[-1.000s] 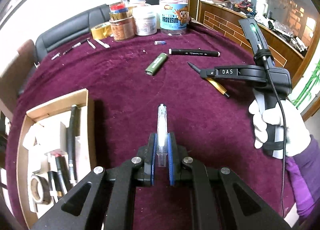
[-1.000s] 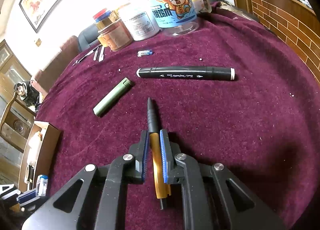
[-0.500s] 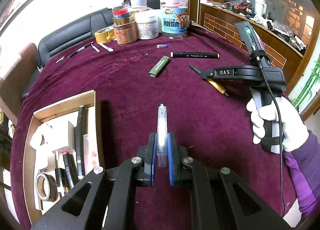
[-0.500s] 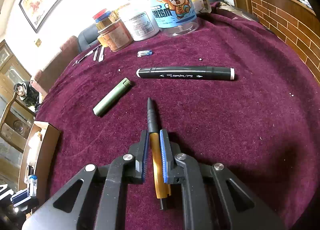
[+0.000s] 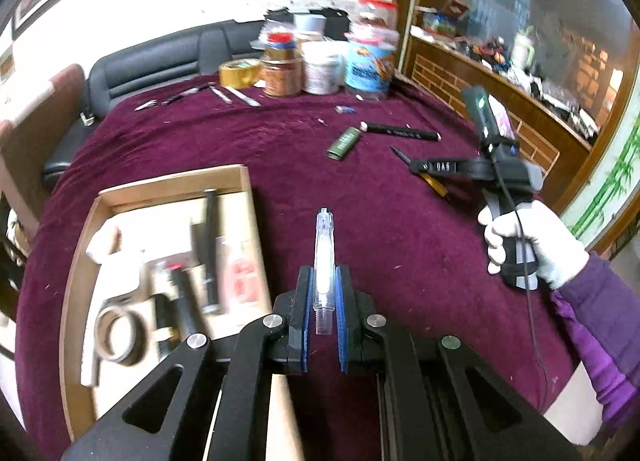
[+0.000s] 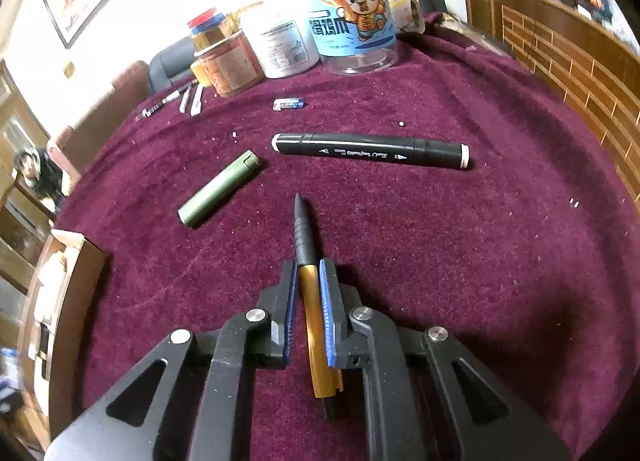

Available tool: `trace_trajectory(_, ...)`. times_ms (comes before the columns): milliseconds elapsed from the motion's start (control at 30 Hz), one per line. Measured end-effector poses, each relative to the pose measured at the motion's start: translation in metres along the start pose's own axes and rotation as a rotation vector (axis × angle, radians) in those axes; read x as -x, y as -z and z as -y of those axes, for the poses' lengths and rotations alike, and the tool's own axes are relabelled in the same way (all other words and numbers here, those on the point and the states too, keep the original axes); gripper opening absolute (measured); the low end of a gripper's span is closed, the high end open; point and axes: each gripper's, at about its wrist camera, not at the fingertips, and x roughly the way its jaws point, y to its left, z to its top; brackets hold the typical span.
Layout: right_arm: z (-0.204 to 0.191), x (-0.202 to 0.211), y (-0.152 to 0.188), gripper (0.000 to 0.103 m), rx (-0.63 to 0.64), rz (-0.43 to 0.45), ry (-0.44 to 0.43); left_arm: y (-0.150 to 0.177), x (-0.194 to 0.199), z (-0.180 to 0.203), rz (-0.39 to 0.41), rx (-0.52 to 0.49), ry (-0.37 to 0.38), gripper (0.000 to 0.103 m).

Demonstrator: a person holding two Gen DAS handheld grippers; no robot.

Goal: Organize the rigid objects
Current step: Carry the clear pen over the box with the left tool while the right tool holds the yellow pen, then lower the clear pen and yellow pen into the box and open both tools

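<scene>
Box (image 5: 168,189) nearer — clear pen (image 5: 323,257) pointing forward

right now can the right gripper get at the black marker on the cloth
Probably not yet. The path looks free: the black marker lies in the open ahead of the right gripper, nothing between. But its jaws are already shut on the gold pen, which would have to be put down first.
</scene>
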Motion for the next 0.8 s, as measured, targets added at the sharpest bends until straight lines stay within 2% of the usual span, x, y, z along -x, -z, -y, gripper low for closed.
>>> trace_trajectory(67, -0.012, -0.001, -0.001, 0.009, 0.058, -0.015, 0.076, 0.006, 0.015, -0.017, 0.022, 0.038, -0.001, 0.008)
trace_trajectory(167, -0.022, -0.003, -0.002, 0.007, 0.082, -0.036, 0.146, 0.017, 0.035, -0.046, 0.047, 0.102, -0.008, 0.008)
trace_trajectory(233, -0.023, -0.001, 0.000, 0.006, 0.068, -0.040, 0.157, 0.026, 0.042, -0.063, 0.055, 0.141, -0.021, 0.008)
trace_trajectory(333, -0.024, 0.007, 0.006, 0.006, 0.034, -0.041, 0.125, 0.040, 0.044, -0.090, 0.046, 0.202, -0.032, 0.008)
trace_trajectory(500, -0.047, 0.042, 0.021, 0.006, 0.021, -0.004, 0.023, 0.060, 0.032, -0.126, 0.007, 0.294, -0.035, 0.008)
trace_trajectory(667, -0.090, 0.084, 0.034, 0.007, 0.029, 0.032, -0.168, 0.072, 0.016, -0.143, -0.030, 0.356, -0.028, 0.008)
trace_trajectory(800, -0.136, 0.098, 0.047, 0.007, 0.059, 0.007, -0.329, 0.077, 0.007, -0.149, -0.059, 0.382, -0.026, 0.008)
